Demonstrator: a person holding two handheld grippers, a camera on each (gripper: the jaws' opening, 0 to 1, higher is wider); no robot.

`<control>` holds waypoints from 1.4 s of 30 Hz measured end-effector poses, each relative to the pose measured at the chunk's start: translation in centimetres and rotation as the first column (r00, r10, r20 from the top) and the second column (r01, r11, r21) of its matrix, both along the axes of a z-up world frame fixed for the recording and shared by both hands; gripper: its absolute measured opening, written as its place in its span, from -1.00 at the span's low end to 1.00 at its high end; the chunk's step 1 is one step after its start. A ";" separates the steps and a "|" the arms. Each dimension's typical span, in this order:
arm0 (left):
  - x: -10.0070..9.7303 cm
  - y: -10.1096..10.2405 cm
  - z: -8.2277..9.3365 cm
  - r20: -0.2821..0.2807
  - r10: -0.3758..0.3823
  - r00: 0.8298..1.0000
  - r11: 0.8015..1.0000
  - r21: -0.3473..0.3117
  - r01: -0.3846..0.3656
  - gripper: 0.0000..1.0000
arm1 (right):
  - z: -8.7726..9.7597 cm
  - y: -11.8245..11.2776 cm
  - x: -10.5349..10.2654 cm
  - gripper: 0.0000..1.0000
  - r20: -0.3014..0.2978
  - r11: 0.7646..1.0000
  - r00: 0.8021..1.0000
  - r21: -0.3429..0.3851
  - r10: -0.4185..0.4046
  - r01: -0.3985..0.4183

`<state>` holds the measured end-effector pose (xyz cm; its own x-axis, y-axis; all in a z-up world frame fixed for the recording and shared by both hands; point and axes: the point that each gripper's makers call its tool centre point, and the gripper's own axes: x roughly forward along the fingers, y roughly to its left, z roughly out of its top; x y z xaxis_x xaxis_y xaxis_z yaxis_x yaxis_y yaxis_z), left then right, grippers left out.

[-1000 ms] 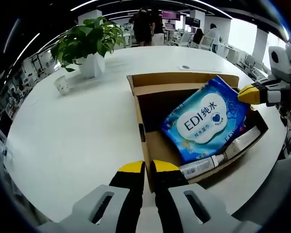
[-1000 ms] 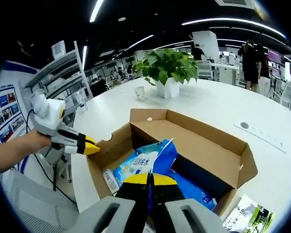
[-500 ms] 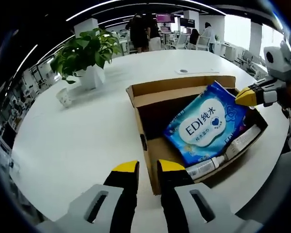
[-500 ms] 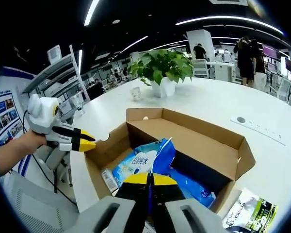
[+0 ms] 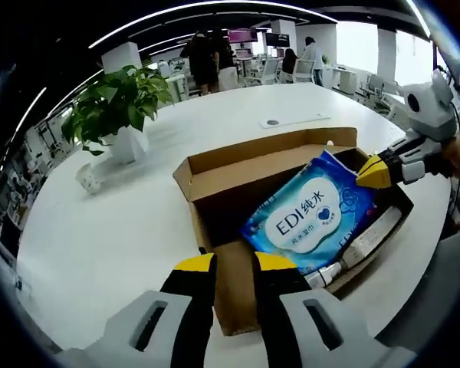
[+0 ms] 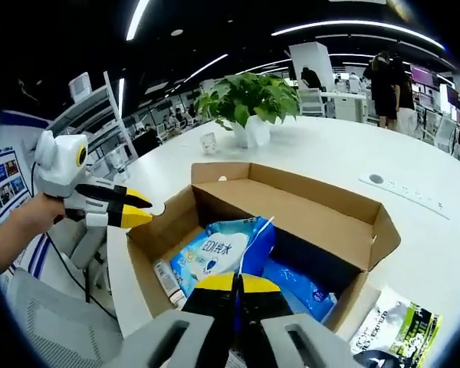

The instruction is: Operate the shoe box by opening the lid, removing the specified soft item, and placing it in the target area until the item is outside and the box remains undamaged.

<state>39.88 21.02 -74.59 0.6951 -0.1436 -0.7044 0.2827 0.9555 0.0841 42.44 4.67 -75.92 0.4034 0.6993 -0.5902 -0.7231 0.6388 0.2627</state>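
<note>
Shoe box of plain brown corrugated card lies open on a smooth white round table, just ahead of the left gripper, whose yellow-tipped black jaws stand a little apart on either side of the box's near flap edge, gripping nothing that can be made out. Inside, tilted up against the far wall, is the soft item: a glossy blue wipes pack with a white cloud-shaped label reading "EDI" followed by Chinese characters, and a small dark blue heart beside them. The right gripper, entering from the right in the left gripper view, has its jaws clamped together on the pack's upper corner; in the right gripper view its own yellow tips meet on the crinkled edge of the pack. Below the pack lies a white tube with small print too fine to read. Beyond the box stands a leafy green plant in a white pot. Right of the right gripper lies a printed sachet.
</note>
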 end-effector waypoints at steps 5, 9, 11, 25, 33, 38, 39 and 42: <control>0.4 -0.3 -0.2 -0.018 -0.010 1.000 1.000 -0.030 0.009 -0.61 | -0.2 -0.2 0.0 -1.00 -0.004 1.000 1.000 -0.002 -0.002 0.002; 0.2 -0.4 -0.9 -0.054 -0.015 0.998 0.999 -0.048 0.012 -0.59 | -0.3 -0.3 0.0 -1.00 -0.007 1.000 1.000 0.000 -0.005 0.005; 0.2 -0.5 -1.2 -0.070 -0.016 0.997 0.998 -0.063 0.012 -0.59 | -0.5 -0.4 0.0 -1.00 -0.005 1.000 1.000 -0.005 -0.001 0.001; 0.2 -3.5 -3.6 -0.172 -0.058 0.983 0.989 -0.142 0.034 -0.58 | -1.7 -1.3 0.0 -1.00 -0.025 1.000 1.000 -0.020 -0.013 0.012; -0.5 -3.9 -5.5 -0.235 -0.045 0.971 0.987 -0.160 0.007 -0.66 | -2.6 -1.9 -0.1 -1.00 -0.041 0.999 0.999 -0.027 -0.021 0.020; -0.8 -4.3 -6.1 -0.256 -0.034 0.966 0.982 -0.190 -0.016 -0.79 | -2.8 -1.9 -0.1 -1.00 -0.046 0.999 0.999 -0.019 -0.029 0.028; -0.8 -4.3 -6.1 -0.256 -0.030 0.966 0.982 -0.189 -0.019 -0.81 | -2.8 -1.9 -0.1 -1.00 -0.047 0.999 0.998 -0.017 -0.030 0.029; -0.7 -4.0 -6.0 -0.245 -0.020 0.969 0.983 -0.180 -0.025 -0.96 | -2.7 -1.9 -0.1 -1.00 -0.047 0.999 0.998 -0.015 -0.030 0.029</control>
<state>39.23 17.02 -80.59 0.5051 -0.2821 -0.8157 0.2703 0.9492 -0.1609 42.33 2.78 -78.62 0.3949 0.6788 -0.6192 -0.6909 0.6636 0.2869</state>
